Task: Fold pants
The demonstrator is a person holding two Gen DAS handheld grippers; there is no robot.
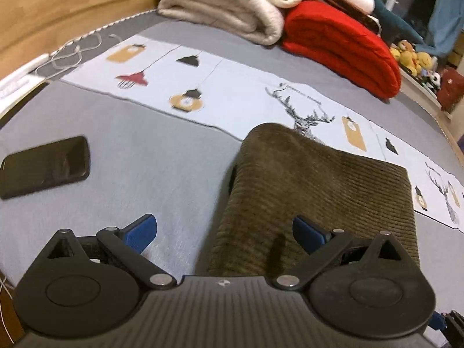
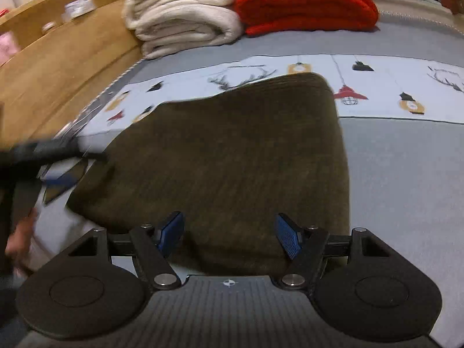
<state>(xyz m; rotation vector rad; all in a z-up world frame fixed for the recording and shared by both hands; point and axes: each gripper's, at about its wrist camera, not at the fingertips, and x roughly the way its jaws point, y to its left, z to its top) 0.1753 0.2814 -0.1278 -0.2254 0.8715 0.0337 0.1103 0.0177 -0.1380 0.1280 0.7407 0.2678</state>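
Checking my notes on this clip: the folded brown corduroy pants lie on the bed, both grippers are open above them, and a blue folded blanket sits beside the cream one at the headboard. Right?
Not quite: the blanket beside the cream blanket is red, not blue, as the right wrist view shows. The rest holds: the folded pants lie on the bed, with the left gripper and right gripper open.

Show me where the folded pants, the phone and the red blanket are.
pants (image 2: pixel 220 156): right wrist view, middle of the brown ribbed top layer.
phone (image 1: pixel 45 166): left wrist view, centre of its dark screen.
red blanket (image 2: pixel 304 3): right wrist view, middle of the folded stack's front.
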